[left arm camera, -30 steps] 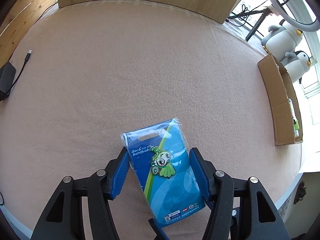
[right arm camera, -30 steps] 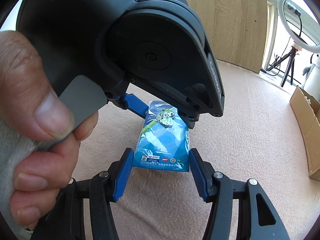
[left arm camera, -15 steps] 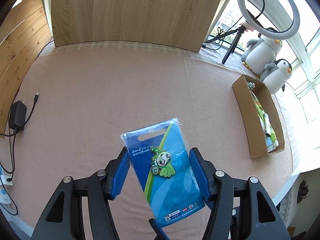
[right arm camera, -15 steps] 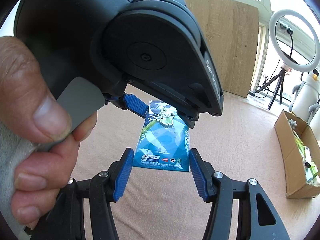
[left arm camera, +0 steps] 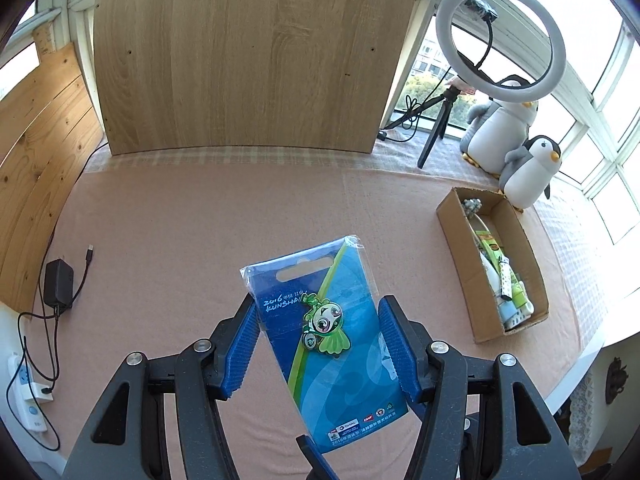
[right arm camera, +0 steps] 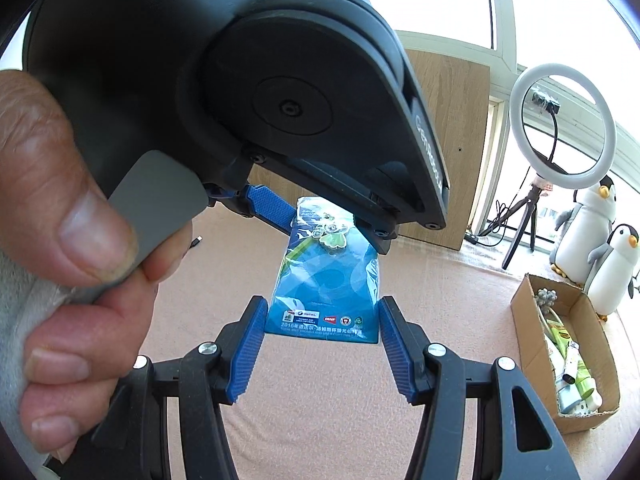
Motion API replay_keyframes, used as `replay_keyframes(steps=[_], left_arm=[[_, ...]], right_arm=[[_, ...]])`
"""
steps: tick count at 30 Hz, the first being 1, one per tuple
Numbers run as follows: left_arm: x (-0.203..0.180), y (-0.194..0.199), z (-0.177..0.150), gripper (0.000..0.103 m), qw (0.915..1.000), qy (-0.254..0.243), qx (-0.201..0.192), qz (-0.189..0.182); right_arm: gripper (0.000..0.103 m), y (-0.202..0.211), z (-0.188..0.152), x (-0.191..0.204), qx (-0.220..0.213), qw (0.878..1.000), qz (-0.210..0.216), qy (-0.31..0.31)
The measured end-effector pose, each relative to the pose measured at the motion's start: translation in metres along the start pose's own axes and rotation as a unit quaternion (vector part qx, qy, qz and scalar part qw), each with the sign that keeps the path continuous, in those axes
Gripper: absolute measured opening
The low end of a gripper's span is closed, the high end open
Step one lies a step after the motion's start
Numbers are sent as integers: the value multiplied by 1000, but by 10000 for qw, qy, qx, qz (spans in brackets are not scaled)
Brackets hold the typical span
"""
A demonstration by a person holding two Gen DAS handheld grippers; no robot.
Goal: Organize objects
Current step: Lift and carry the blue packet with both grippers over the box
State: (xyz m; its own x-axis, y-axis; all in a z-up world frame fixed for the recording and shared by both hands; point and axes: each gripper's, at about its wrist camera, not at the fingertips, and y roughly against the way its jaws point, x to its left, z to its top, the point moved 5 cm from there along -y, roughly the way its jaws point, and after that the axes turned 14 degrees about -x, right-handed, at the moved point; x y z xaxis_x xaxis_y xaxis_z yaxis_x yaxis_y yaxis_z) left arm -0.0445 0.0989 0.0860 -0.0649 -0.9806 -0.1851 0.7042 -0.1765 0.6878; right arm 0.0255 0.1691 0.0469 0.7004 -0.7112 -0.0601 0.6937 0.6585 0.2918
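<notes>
Both grippers have risen since a moment ago, carrying the blue packet up off the pink cloth; the room now shows far more of itself beyond it. Nearest, the blue packet (left arm camera: pixel 326 336), a plastic-wrapped card with a green cartoon pin, hangs in the air between two tools. The left gripper (left arm camera: pixel 318 350) has its blue pads clamped against the packet's two long edges. The right gripper (right arm camera: pixel 320 346) closes its pads on the packet's bottom corners, just below the left one; a person's hand (right arm camera: pixel 60 240) on the left tool fills the near side of that view. Under the packet lies the pink cloth (left arm camera: pixel 192 240), bare beneath it. To the packet's right and further off sits the cardboard box (left arm camera: pixel 456 224), already holding tubes and small items. To the packet's far left, a black charger (left arm camera: pixel 58 284) and cable rest on the cloth. Beyond the box stand two plush penguins (left arm camera: pixel 528 172) and a ring light (left arm camera: pixel 500 40); behind everything leans a wooden board (left arm camera: pixel 248 56). Lifted clear like this, the packet seems ready to travel, most likely to the box.
</notes>
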Motion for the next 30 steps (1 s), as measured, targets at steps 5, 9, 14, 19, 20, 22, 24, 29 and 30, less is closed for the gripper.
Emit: replay_keyframes(steps=[5, 9, 14, 19, 20, 22, 24, 29, 30], left_arm=[[2, -7, 0, 63, 10000, 5, 11, 14], [3, -12, -1, 63, 10000, 5, 30, 12], [0, -17, -2, 63, 10000, -34, 62, -2], [-11, -23, -2, 63, 9999, -139, 98, -29], [-13, -25, -2, 63, 9998, -171, 114, -39], [-22, -29, -2, 63, 9996, -228, 140, -73], [-34, -34, -1, 63, 9993, -320, 164, -108], [-75, -47, -2, 63, 9977, -597, 205, -265], [-86, -49, -2, 63, 9971, -673, 201, -305]], right_arm=[[52, -3, 2, -1, -16, 10000, 28, 3], [52, 2, 1, 5, 2, 10000, 33, -10], [52, 0, 0, 2, 26, 10000, 20, -41], [52, 1, -2, -5, 27, 9999, -37, -105], [52, 2, -2, -7, 26, 9999, -54, -123], [52, 3, -4, -12, 34, 9998, -92, -161], [52, 5, -5, -19, 33, 9997, -145, -207], [52, 14, -11, -45, 23, 9987, -367, -353], [52, 16, -12, -51, 13, 9984, -435, -373]])
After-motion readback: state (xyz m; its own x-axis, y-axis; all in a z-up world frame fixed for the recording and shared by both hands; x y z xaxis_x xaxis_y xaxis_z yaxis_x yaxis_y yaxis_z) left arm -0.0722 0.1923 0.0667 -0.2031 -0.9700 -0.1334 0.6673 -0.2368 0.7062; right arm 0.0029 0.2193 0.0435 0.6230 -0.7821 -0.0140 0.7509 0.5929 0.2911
